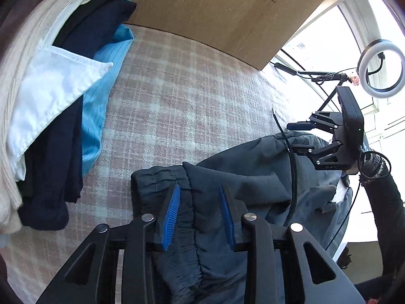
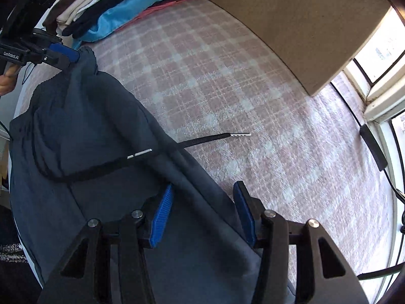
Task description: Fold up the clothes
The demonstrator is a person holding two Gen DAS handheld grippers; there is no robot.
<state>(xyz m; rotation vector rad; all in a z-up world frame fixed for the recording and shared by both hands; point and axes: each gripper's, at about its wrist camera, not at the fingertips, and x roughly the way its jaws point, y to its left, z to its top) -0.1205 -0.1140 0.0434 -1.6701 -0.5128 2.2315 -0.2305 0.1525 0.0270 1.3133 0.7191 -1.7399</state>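
Trousers (image 2: 83, 131), dark grey with a drawstring (image 2: 177, 147), lie spread on the checked bed cover (image 2: 227, 88); left gripper (image 1: 200, 215) clamps its fingers on the elastic waistband to anchor it, while right gripper (image 2: 202, 212) stands with fingers apart over the cloth edge, gripping nothing. Folded clothes (image 1: 63, 101) are stacked aside; wooden headboard (image 1: 227, 12) and window (image 2: 379, 50) bound the bed

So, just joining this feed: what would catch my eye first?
The dark grey pants spread over the pink plaid bedcover, their black drawstring trailing onto it. The left gripper pinches the elastic waistband, and a stack of folded clothes sits at the far left.
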